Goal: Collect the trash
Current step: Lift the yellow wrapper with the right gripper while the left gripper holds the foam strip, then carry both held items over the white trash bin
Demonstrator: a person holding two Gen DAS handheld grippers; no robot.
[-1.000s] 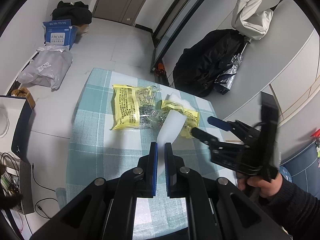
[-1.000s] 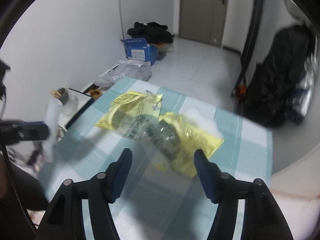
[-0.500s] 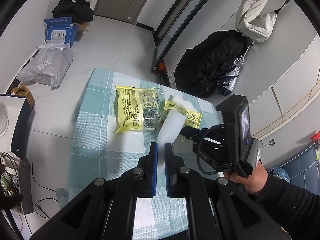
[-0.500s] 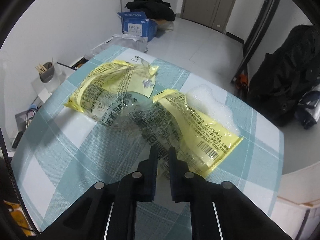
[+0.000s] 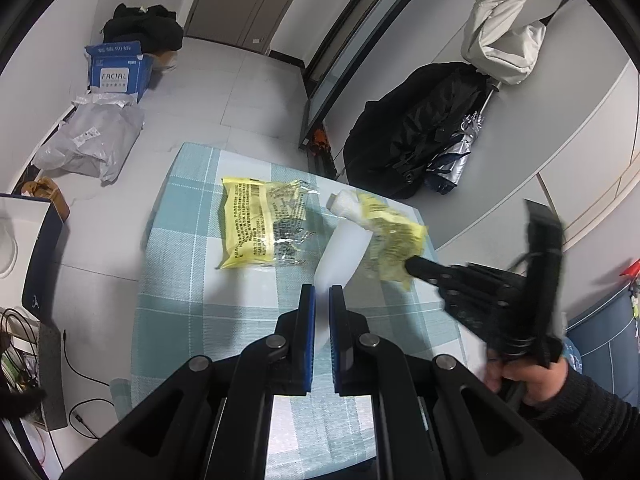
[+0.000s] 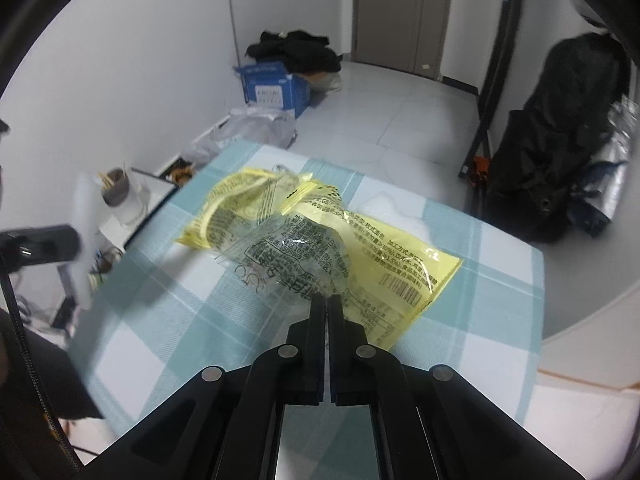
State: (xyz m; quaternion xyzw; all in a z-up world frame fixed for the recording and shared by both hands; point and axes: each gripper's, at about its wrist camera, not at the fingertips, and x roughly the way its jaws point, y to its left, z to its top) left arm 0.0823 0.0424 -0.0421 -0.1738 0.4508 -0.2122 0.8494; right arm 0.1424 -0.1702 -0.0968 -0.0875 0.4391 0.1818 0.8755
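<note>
Two yellow-and-clear snack wrappers are on the teal checked table. One wrapper lies flat towards the left. My right gripper is shut on the near edge of the other wrapper, which is crumpled and lifted at that end. A white wad of tissue lies behind it. My left gripper is shut on a white plastic bag that hangs above the table.
On the floor beyond the table lie a blue carton, a grey parcel bag and a black bag with an umbrella. A low stand with a cup of sticks is beside the table's left edge. A hand holds the right gripper.
The right gripper went from wide open above the table to shut on the right-hand wrapper, which is now crumpled and raised. The left gripper with the white bag has stayed put.
</note>
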